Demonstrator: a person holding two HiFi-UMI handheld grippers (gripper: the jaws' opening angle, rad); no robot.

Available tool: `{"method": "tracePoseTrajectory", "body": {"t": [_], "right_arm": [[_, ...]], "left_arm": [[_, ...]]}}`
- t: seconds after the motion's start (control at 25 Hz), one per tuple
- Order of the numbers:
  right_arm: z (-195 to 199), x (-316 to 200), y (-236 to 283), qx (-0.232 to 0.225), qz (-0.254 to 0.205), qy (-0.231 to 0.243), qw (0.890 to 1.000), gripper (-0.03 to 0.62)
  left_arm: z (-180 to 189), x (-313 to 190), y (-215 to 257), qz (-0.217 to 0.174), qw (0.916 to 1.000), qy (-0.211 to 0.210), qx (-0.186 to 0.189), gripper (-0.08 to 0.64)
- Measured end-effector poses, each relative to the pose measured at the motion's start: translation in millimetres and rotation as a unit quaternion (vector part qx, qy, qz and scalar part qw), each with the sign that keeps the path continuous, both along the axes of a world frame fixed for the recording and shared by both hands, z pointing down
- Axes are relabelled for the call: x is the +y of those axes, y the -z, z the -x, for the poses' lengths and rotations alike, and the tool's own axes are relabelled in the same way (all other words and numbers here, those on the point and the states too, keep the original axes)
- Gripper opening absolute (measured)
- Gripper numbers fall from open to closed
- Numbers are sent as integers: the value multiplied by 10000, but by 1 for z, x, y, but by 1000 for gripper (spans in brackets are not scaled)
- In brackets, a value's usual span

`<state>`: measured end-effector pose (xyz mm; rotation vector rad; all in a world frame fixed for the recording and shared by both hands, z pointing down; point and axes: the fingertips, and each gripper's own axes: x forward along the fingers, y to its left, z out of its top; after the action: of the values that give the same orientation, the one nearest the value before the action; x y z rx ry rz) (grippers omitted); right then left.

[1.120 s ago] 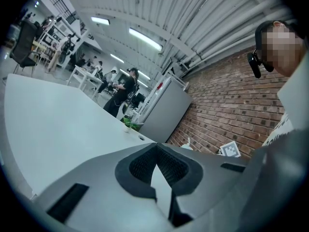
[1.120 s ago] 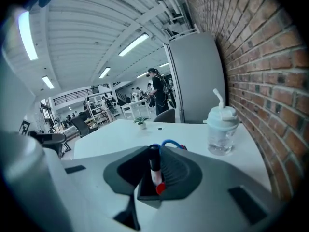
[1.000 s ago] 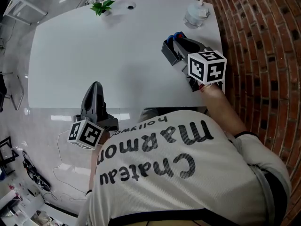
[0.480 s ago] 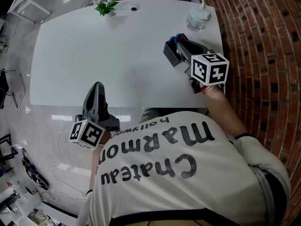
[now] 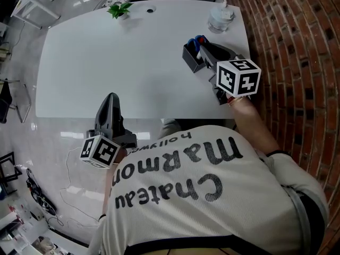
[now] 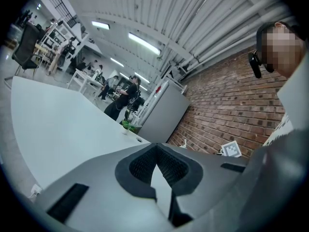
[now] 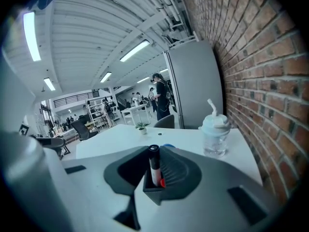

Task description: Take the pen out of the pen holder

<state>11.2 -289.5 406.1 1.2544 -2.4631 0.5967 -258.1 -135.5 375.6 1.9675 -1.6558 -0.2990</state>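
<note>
Jaws of the left gripper [image 5: 110, 98] meet at their tips, empty, over the white rectangular table's [image 5: 127, 57] near edge at 7 o'clock. At 3 o'clock the right gripper [image 5: 204, 48] clamps the black-capped red-and-white pen [image 7: 154, 167], whose lower end sits in the black plastic pen holder [image 5: 190, 57]. Farther off, a clear lidded plastic cup [image 5: 219, 17] stands at 1 o'clock and a small green plant [image 5: 118, 8] at 11.
</note>
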Motion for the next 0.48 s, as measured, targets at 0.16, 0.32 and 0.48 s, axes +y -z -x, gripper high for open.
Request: {"method": "tracePoseTrajectory", "body": {"t": [0.16,0.32,0.48], "right_arm": [[-2,5,7,-42,-60,0,10000,72],[-4,10,13,-75,-125,10,9999,72],[-5,15,18,-83,-180,54,9998,72]], "left_arm": [[-5,4,2,-32,10000,-24,-7,0],[-13,8,3,-58,10000,-67,2,0],[-16,14,5,-85,10000,-47,0,0]]}}
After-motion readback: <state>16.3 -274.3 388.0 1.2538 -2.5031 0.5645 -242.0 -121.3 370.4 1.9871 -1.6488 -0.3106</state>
